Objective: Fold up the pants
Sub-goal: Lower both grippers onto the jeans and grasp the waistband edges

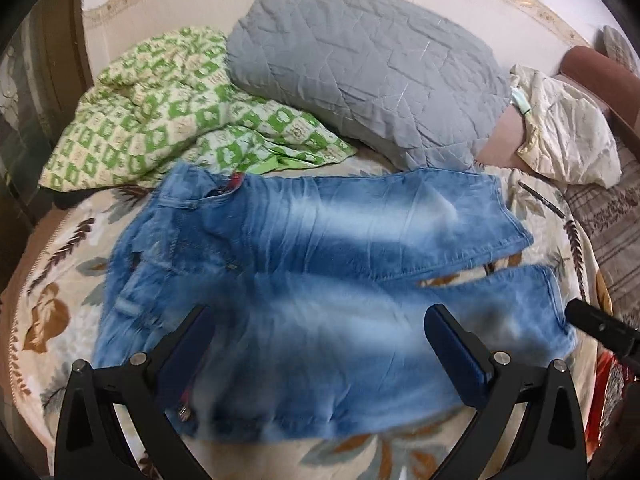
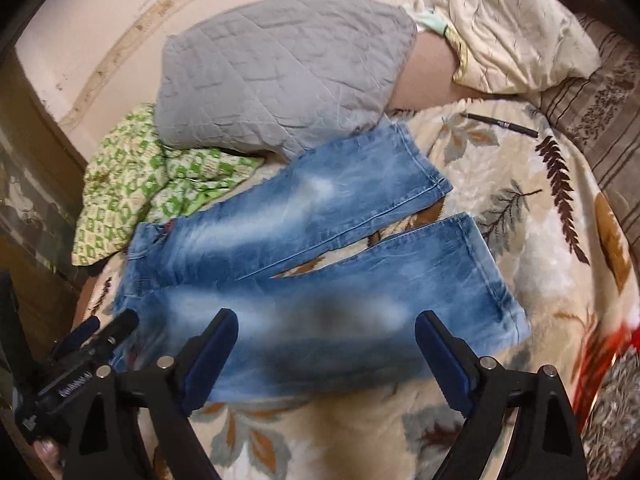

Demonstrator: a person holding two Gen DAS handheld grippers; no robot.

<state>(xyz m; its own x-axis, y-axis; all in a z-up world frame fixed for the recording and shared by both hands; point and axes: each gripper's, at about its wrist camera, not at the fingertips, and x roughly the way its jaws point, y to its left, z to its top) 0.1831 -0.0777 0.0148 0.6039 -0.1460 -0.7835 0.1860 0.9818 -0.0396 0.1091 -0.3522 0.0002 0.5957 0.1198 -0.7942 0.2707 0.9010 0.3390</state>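
Faded blue jeans (image 1: 320, 264) lie spread flat on a floral bed blanket (image 1: 52, 300), waistband to the left, two legs running right with a narrow gap between them. My left gripper (image 1: 320, 320) is open and empty, above the near leg by the hip. My right gripper (image 2: 326, 322) is open and empty, above the near leg of the jeans (image 2: 320, 240) toward the hem. The left gripper also shows at the lower left of the right wrist view (image 2: 92, 344); the right one at the right edge of the left wrist view (image 1: 600, 326).
A grey quilted pillow (image 1: 360, 68) and a green-patterned cover (image 1: 160, 120) lie behind the jeans. A cream pillow (image 1: 568, 128) sits at the far right. A black pen (image 2: 502, 124) lies on the blanket (image 2: 540, 240) beyond the leg hems. A wall runs behind the bed.
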